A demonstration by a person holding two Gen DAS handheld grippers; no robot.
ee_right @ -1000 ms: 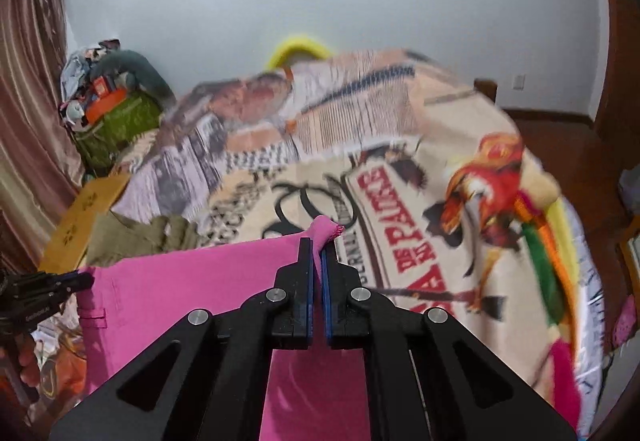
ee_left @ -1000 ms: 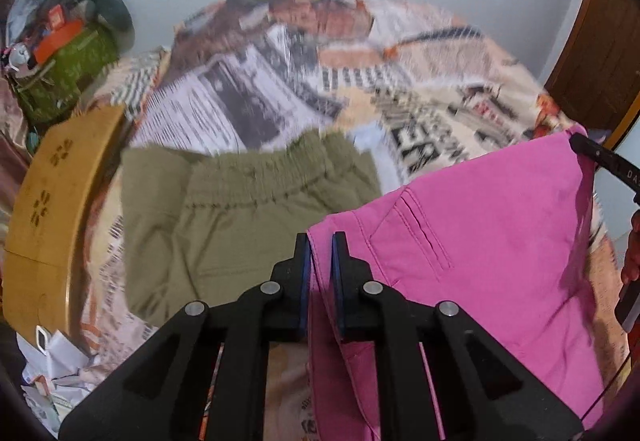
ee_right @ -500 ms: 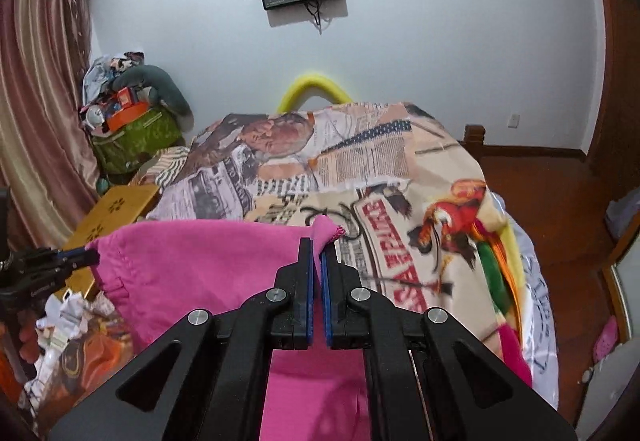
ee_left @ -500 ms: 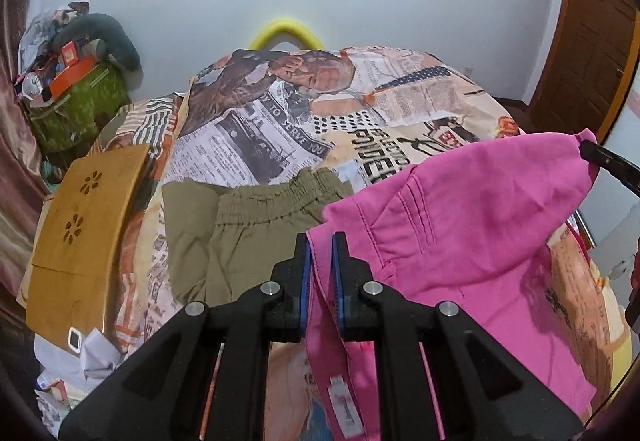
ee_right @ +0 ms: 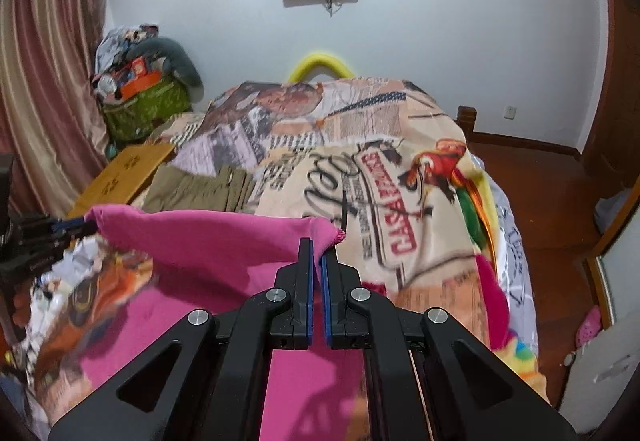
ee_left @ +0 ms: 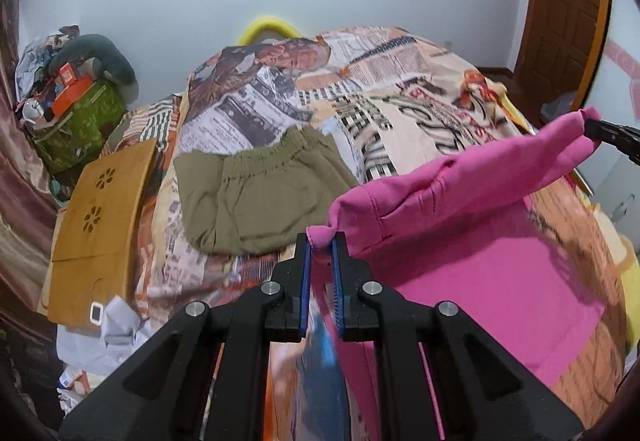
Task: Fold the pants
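Both jaws are clamped tight: my left gripper (ee_left: 321,241) and right gripper (ee_right: 317,247) each pinch a corner of the pink pants (ee_left: 472,209). That fabric stretches between them, lower middle of frame, sagging over the patterned bedspread (ee_right: 360,145), olive pants (ee_left: 260,197) lying behind at centre left.

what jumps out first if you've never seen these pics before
The bright pink pants dominate: they hang stretched in the air between the left gripper and the right gripper, each shut on a top corner, above the bed. Under them lies the loud newspaper-print bedspread with a red parrot on its right side. A pair of olive pants lies flat on the left of the bed, beside a wooden board.
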